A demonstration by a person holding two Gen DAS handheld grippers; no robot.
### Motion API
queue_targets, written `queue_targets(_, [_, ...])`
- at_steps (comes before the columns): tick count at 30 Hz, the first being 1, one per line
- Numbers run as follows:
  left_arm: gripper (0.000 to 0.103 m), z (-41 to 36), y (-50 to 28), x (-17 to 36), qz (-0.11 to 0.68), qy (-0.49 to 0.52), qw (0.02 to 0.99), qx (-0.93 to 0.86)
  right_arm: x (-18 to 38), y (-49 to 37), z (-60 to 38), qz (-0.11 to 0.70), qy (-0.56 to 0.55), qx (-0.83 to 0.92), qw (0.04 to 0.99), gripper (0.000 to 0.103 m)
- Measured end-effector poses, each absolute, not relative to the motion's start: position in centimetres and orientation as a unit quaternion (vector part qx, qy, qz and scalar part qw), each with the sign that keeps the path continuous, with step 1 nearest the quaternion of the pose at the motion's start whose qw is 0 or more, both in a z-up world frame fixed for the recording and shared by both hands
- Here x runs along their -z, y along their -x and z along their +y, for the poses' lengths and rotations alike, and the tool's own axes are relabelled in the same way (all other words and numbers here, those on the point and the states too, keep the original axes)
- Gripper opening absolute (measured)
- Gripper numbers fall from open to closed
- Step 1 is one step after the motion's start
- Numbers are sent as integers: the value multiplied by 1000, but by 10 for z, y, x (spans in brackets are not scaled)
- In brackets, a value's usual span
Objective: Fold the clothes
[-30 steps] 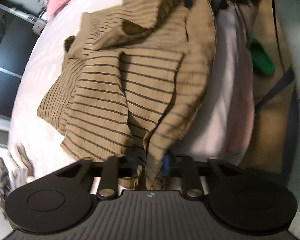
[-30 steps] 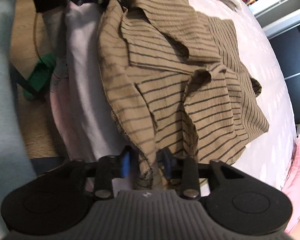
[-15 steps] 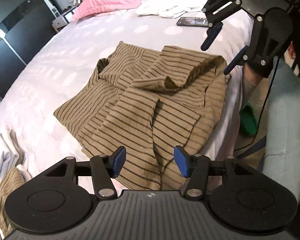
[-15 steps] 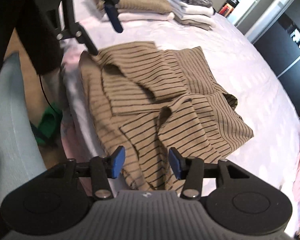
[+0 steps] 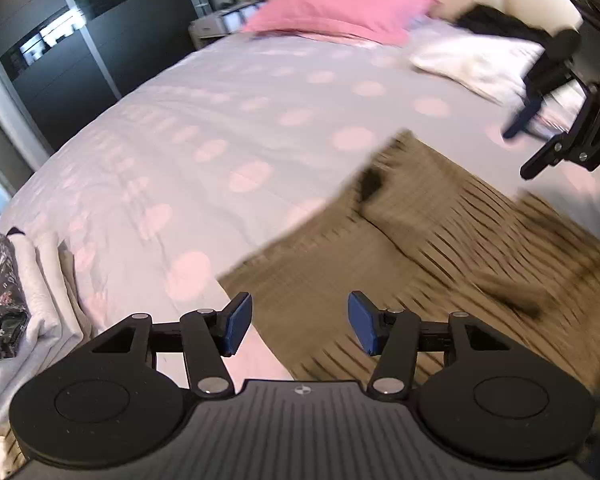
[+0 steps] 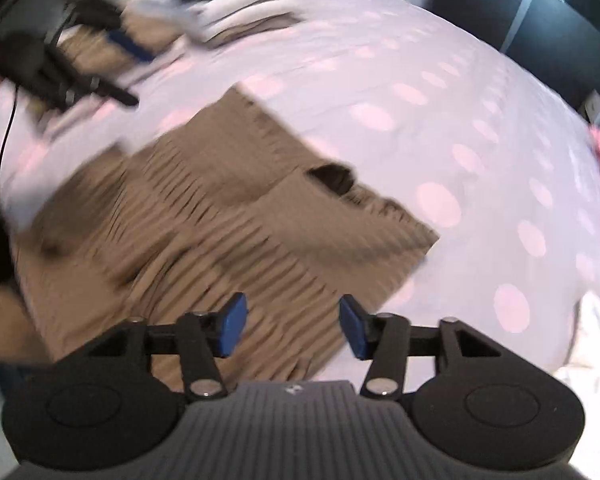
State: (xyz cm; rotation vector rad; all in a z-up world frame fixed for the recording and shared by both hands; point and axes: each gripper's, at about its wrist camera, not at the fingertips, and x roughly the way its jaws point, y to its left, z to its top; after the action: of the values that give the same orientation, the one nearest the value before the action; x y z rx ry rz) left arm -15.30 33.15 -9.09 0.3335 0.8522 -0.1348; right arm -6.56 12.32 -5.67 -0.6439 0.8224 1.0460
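Observation:
A brown shirt with dark stripes (image 5: pixel 432 248) lies folded on the bed with the white, pink-dotted cover (image 5: pixel 220 128). It also shows in the right wrist view (image 6: pixel 204 216). My left gripper (image 5: pixel 300 326) is open and empty, raised above the shirt's near left edge. My right gripper (image 6: pixel 292 326) is open and empty, above the shirt's near right edge. Each gripper shows in the other's view: the right one (image 5: pixel 560 120) and the left one (image 6: pixel 80 68). Both views are blurred by motion.
A pink pillow (image 5: pixel 340 8) and white and black clothes (image 5: pixel 480 56) lie at the head of the bed. A stack of folded clothes (image 5: pixel 8 292) sits at the left; it also shows in the right wrist view (image 6: pixel 228 4). Dark wardrobes (image 5: pixel 60 52) stand beyond the bed.
Both grippers let go of the striped shirt, opened and lifted away. The shirt now lies on the bed, and both cameras have tilted up toward the far side of the bed.

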Motion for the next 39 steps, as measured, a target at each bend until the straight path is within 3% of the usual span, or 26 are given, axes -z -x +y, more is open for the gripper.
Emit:
queue_targets(5, [38,348,116,104,416,-119,900,55,68,11,155,393,239,-449,766,13])
queue_targets(13, [37,354,66,129,441,-77,893,39,87,-62,209,440,138,-424,779,13])
queue_targets(19, [36,353,46,140,454,-29,888,67,122,-85,241,526,84,-404,744,13])
queue_targets(27, [43,319,47,157,476,-79,860,169,148,-77,244,613,76,-392,682,13])
queue_targets(30, [47,311,47,164,483,-94,851,185,157,-75,240,626,68,-390,672,13])
queue_targets(39, [47,315,48,176,496,-103,845,175,146,-73,246,624,57,-404,666,16])
